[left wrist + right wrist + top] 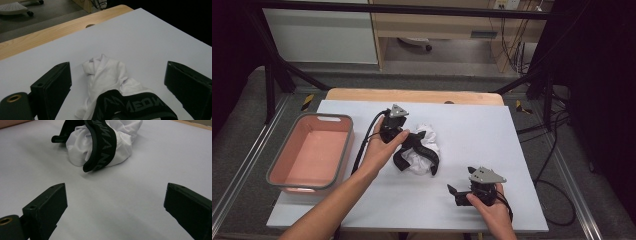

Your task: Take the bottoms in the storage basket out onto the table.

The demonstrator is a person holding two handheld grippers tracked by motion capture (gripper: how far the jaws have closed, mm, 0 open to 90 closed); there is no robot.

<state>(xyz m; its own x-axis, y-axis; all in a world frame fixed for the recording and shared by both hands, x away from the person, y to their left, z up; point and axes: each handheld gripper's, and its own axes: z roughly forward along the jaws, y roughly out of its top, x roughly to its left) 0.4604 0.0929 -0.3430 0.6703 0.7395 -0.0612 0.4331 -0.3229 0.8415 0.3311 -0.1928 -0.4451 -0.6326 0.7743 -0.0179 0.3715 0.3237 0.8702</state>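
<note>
A crumpled white garment [424,155] with a black lettered waistband [432,150] lies in the middle of the white table cover [492,130]. My left gripper [416,142] is open and reaches the garment from its left side. In the left gripper view the white cloth [105,72] and waistband [132,106] lie between the wide-apart jaws of that gripper [117,67]. My right gripper [454,196] is open near the front edge, apart from the garment. In the right gripper view the garment [77,147] and its waistband [102,145] lie well ahead of the gripper [115,187].
A pink bin with a grey rim [337,162] stands on the left part of the table, with nothing inside. A bare wooden strip [412,95] runs along the far edge. Cables [552,150] lie on the floor to the right.
</note>
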